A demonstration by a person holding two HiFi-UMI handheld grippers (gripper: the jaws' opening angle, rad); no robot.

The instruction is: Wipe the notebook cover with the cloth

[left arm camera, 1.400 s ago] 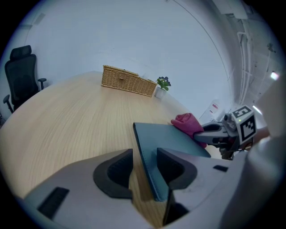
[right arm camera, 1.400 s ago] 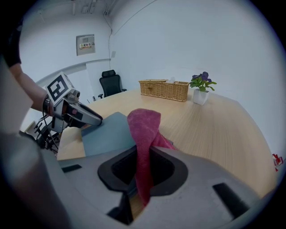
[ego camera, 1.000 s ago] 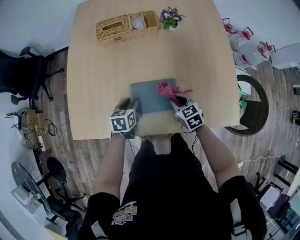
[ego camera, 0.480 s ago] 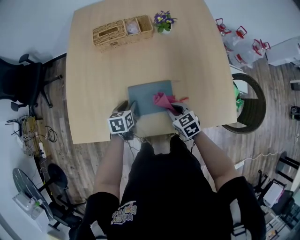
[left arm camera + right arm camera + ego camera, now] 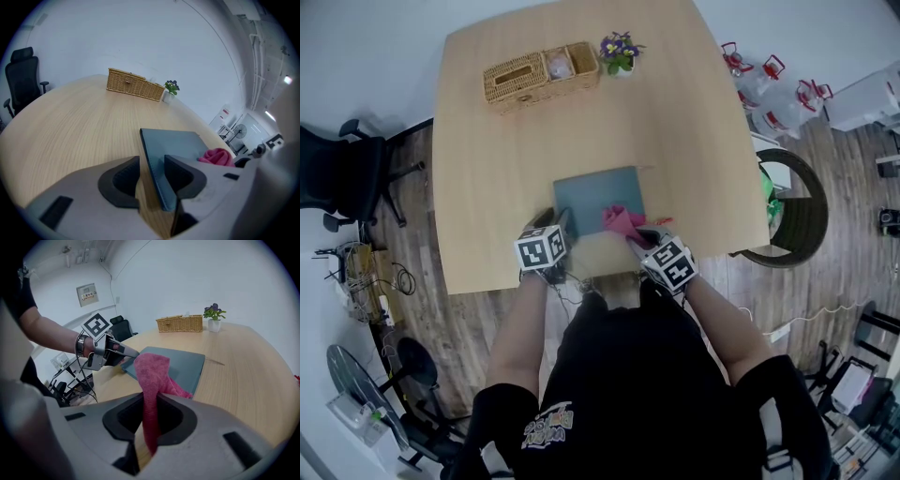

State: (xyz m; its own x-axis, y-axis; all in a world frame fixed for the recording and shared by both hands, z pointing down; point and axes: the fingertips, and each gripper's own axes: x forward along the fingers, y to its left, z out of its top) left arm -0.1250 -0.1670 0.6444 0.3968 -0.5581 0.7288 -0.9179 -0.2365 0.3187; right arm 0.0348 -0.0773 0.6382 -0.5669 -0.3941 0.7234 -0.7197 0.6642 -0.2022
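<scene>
Cloth [image 5: 622,221] pinched tight in the right gripper [image 5: 636,236], dragged over the last second from the far right part of the notebook [image 5: 598,195] to its near right corner. Bunched up, touching the grey-blue cover. Left gripper [image 5: 564,219] unmoved at the near left corner, jaws apart, straddling the notebook's left edge without clamping it. Notebook flat on the table [image 5: 487,141], near its front edge.

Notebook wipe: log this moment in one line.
left tool: open, astride left edge of grey-blue rectangular notebook | right tool: shut on pink fabric cloth | cloth: on cover, near-right corner
</scene>
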